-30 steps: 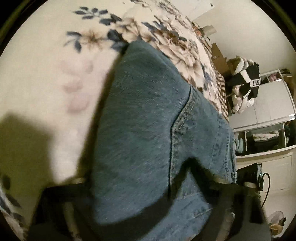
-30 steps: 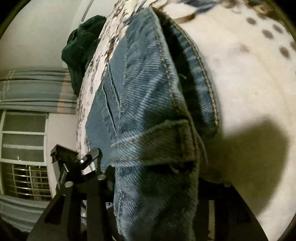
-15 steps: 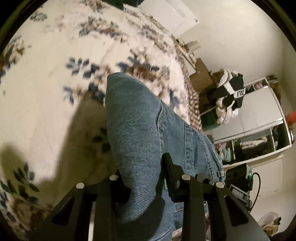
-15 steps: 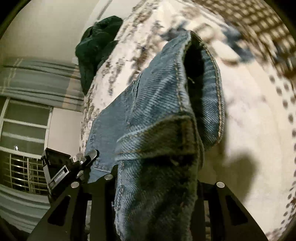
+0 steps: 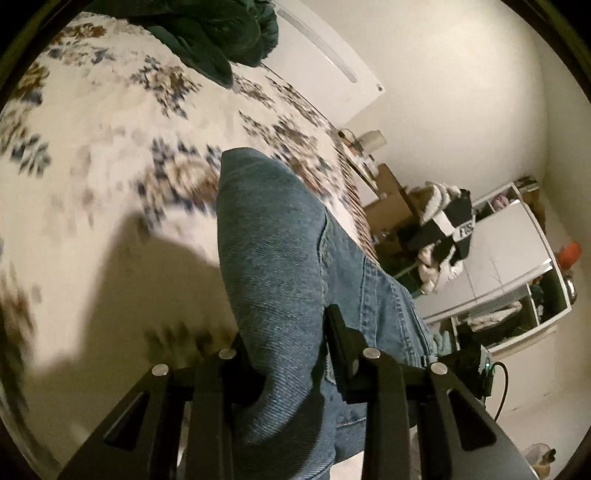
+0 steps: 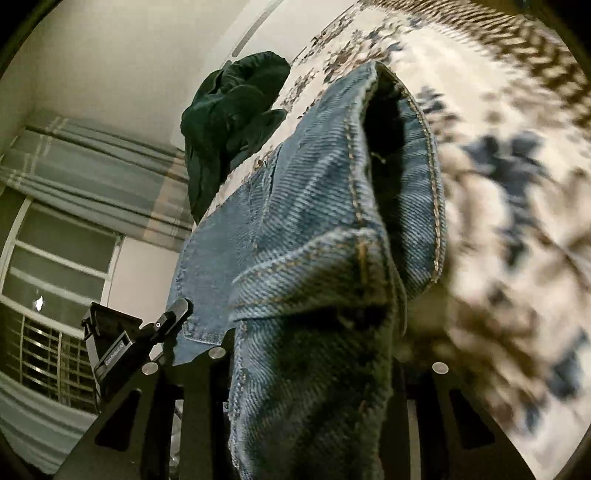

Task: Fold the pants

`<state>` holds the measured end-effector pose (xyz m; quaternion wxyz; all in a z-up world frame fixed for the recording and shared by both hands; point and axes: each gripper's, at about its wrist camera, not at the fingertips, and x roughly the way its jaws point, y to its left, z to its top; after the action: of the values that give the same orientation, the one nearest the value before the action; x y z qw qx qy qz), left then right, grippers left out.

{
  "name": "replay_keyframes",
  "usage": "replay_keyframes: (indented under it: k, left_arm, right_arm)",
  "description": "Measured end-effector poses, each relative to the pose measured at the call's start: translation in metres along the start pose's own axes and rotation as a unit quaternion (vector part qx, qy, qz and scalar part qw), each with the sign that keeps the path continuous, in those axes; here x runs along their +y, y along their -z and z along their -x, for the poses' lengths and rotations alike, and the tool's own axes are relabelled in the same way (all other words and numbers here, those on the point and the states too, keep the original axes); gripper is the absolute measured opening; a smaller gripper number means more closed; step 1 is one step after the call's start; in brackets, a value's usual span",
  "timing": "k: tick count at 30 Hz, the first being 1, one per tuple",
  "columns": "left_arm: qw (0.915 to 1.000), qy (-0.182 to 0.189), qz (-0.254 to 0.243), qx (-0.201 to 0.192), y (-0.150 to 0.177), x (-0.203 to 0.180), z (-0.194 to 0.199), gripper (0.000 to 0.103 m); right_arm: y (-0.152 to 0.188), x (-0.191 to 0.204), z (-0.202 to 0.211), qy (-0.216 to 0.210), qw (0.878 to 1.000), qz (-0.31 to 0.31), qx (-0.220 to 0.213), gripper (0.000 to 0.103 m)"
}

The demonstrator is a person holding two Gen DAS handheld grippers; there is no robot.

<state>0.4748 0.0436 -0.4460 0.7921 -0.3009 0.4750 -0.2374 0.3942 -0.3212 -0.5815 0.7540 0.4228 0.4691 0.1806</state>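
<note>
Blue denim pants (image 5: 273, 258) hang between my two grippers above a floral bedspread (image 5: 92, 155). My left gripper (image 5: 286, 343) is shut on a fold of the denim, which bulges up between its black fingers (image 5: 341, 339). My right gripper (image 6: 310, 354) is shut on the waistband end of the pants (image 6: 325, 229); the thick seamed denim drapes over and hides its fingertips. The open waistband gapes toward the bedspread (image 6: 498, 184). The left gripper's body (image 6: 118, 343) shows at the right wrist view's lower left.
A dark green garment (image 5: 214, 33) lies bunched at the far end of the bed, also in the right wrist view (image 6: 229, 122). White shelves and a pile of clothes (image 5: 447, 236) stand beyond the bed's right side. A curtained window (image 6: 55, 240) is on the left.
Both grippers have lifted and pulled back with the pants. The denim has risen off the bedspread, and more of the bed and room shows. Both grips are unchanged.
</note>
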Motion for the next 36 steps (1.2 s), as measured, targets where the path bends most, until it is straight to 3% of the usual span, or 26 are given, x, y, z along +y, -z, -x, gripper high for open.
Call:
replay_keyframes:
  k: [5, 8, 10, 12, 13, 19, 22, 24, 26, 27, 32, 34, 36]
  left_arm:
    - [0.9997, -0.022, -0.001, 0.005, -0.059, 0.066, -0.032, 0.026]
    - [0.9978, -0.057, 0.003, 0.034, -0.075, 0.117, -0.063, 0.027]
    - [0.9937, -0.089, 0.016, 0.067, -0.068, 0.144, -0.08, 0.034]
    - [0.9916, -0.103, 0.017, 0.076, -0.055, 0.161, -0.085, 0.056]
    - [0.9915, -0.109, 0.011, 0.071, -0.049, 0.162, -0.083, 0.058]
    - [0.9891, -0.132, -0.007, 0.065, -0.029, 0.153, -0.072, 0.07]
    - [0.9814, -0.174, -0.024, 0.078, -0.032, 0.139, -0.073, 0.071]
    - [0.9735, -0.207, -0.052, 0.082, -0.034, 0.124, -0.07, 0.073]
    - [0.9594, -0.252, -0.098, 0.082, -0.031, 0.1, -0.064, 0.087]
    - [0.9547, -0.263, -0.111, 0.083, -0.029, 0.094, -0.062, 0.089]
    - [0.9408, -0.289, -0.16, 0.078, -0.016, 0.052, -0.042, 0.089]
    - [0.9357, -0.304, -0.164, 0.07, -0.012, 0.035, -0.033, 0.089]
    - [0.9327, -0.313, -0.168, 0.063, -0.01, 0.02, -0.023, 0.089]
  right_arm:
    - [-0.042, 0.008, -0.11, 0.006, 1.0, 0.0, 0.007, 0.037]
    - [-0.05, -0.012, -0.172, 0.02, 0.999, -0.026, 0.04, 0.04]
    - [-0.049, -0.025, -0.201, 0.058, 0.995, -0.041, 0.073, 0.05]
    - [-0.041, -0.039, -0.206, 0.098, 0.99, -0.051, 0.092, 0.06]
    - [-0.036, -0.043, -0.201, 0.102, 0.988, -0.059, 0.096, 0.061]
    - [-0.02, -0.037, -0.166, 0.176, 0.98, -0.057, 0.074, 0.067]
    - [-0.023, -0.023, -0.165, 0.213, 0.973, -0.041, 0.075, 0.071]
    - [-0.03, -0.006, -0.174, 0.242, 0.967, -0.028, 0.076, 0.081]
    - [-0.034, 0.024, -0.181, 0.286, 0.955, 0.006, 0.073, 0.095]
    - [-0.035, 0.035, -0.184, 0.305, 0.95, 0.023, 0.07, 0.099]
    - [-0.025, 0.088, -0.17, 0.404, 0.908, 0.103, 0.044, 0.103]
    - [-0.018, 0.106, -0.158, 0.425, 0.896, 0.13, 0.029, 0.103]
    - [-0.013, 0.121, -0.141, 0.429, 0.892, 0.144, 0.017, 0.103]
